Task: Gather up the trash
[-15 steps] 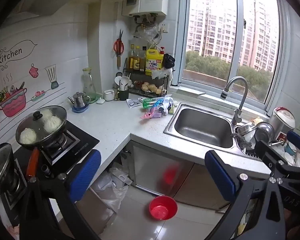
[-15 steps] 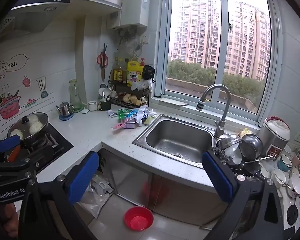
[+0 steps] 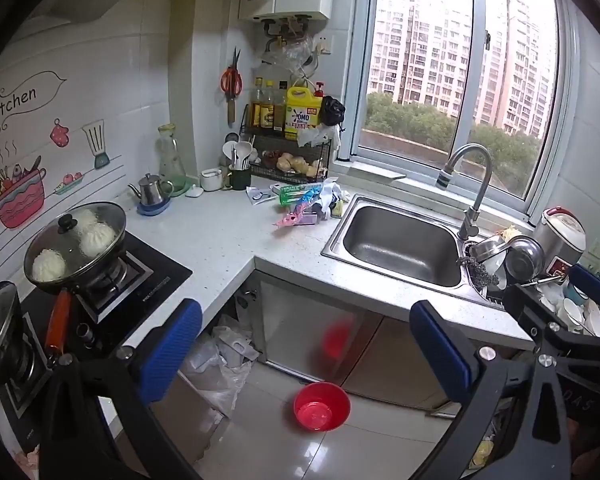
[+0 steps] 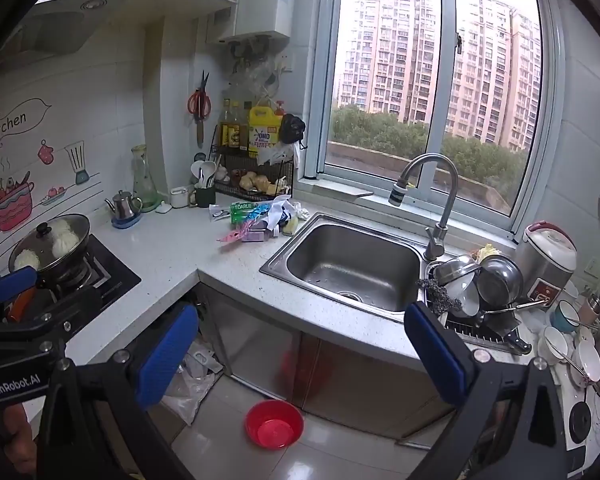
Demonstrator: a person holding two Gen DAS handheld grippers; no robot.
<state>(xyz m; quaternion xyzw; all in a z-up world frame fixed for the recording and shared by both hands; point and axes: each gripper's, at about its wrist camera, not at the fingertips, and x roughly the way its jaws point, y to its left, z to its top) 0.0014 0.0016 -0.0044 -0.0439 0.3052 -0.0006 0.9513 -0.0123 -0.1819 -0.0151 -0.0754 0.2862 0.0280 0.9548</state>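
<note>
A pile of trash (image 3: 308,204) lies on the white counter left of the sink: a green toothpaste box, pink and purple wrappers, crumpled white paper. It also shows in the right wrist view (image 4: 260,218). My left gripper (image 3: 304,356) is open and empty, held well back from the counter above the floor. My right gripper (image 4: 300,358) is open and empty too, equally far back. A white plastic bag (image 3: 224,364) sits on the floor under the counter corner.
Steel sink (image 3: 400,240) with tap at centre right. A lidded pan of buns (image 3: 76,240) sits on the stove at left. Dishes and a rice cooker (image 4: 548,264) crowd the right counter. A red basin (image 3: 320,406) stands on the floor.
Both views have shifted only slightly; both grippers stay open and empty.
</note>
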